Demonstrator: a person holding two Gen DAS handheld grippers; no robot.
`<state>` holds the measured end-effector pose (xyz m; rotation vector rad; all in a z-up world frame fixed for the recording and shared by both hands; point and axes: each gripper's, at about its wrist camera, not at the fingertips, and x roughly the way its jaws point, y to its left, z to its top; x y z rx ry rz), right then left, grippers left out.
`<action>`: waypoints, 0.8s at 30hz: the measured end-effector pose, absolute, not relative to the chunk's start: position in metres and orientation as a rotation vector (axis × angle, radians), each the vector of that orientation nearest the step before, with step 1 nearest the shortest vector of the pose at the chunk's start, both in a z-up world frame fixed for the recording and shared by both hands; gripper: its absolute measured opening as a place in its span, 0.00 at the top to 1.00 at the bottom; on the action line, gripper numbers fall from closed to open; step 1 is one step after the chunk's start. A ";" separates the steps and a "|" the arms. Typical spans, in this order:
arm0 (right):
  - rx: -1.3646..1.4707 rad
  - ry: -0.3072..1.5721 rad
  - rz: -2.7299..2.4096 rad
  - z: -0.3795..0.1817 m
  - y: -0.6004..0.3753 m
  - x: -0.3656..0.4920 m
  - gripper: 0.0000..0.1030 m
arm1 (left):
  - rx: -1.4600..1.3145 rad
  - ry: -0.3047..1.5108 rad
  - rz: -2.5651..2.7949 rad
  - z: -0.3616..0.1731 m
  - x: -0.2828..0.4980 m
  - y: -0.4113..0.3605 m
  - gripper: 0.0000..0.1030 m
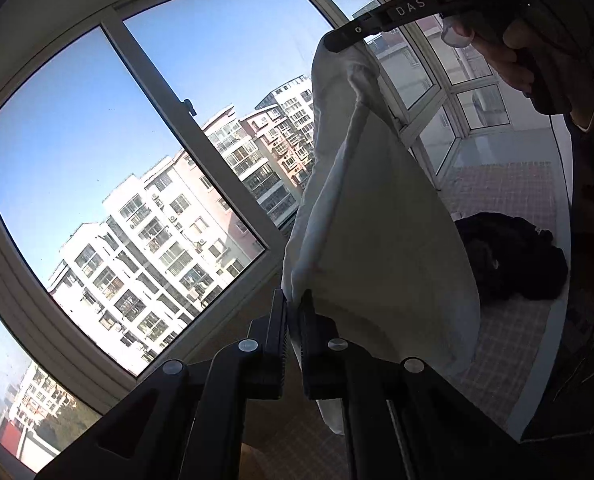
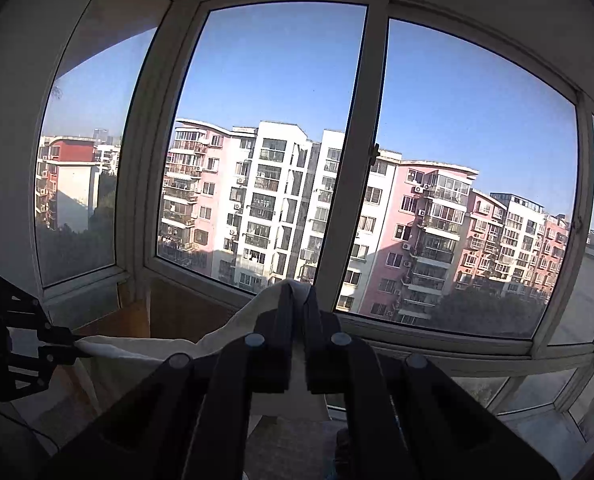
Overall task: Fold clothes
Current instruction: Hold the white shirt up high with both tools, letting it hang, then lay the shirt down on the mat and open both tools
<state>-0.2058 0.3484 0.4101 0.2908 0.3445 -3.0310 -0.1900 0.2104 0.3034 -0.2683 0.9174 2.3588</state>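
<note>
A white garment (image 1: 377,216) hangs in the air in front of the window, held at two points along its upper edge. My left gripper (image 1: 295,300) is shut on one end of that edge at the bottom of the left wrist view. The right gripper (image 1: 331,42) pinches the other end at the top of that view, with a hand (image 1: 509,64) behind it. In the right wrist view my right gripper (image 2: 299,292) is shut on the white garment (image 2: 145,354), which sags to the left gripper (image 2: 71,346) at the far left.
A dark garment (image 1: 509,256) lies crumpled on a checked pink sheet (image 1: 505,344) on the surface below. Large windows (image 2: 377,152) with pale frames wrap around the far side, with apartment blocks outside. A wooden panel (image 2: 177,312) stands under the sill.
</note>
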 end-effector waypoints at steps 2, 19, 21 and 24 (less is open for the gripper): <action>0.309 0.372 -3.032 0.414 0.348 -0.204 0.96 | -0.297 0.902 2.346 0.307 -0.193 0.210 0.95; 1.014 0.568 -2.905 0.142 0.337 -0.475 0.96 | -1.073 0.906 2.108 -0.020 -0.454 0.242 0.95; 1.168 0.561 -2.858 0.065 0.338 -0.518 0.96 | -1.174 0.934 2.053 -0.087 -0.483 0.250 0.95; 1.338 0.581 -2.794 -0.029 0.340 -0.561 0.96 | -1.293 0.947 1.995 -0.165 -0.514 0.256 0.95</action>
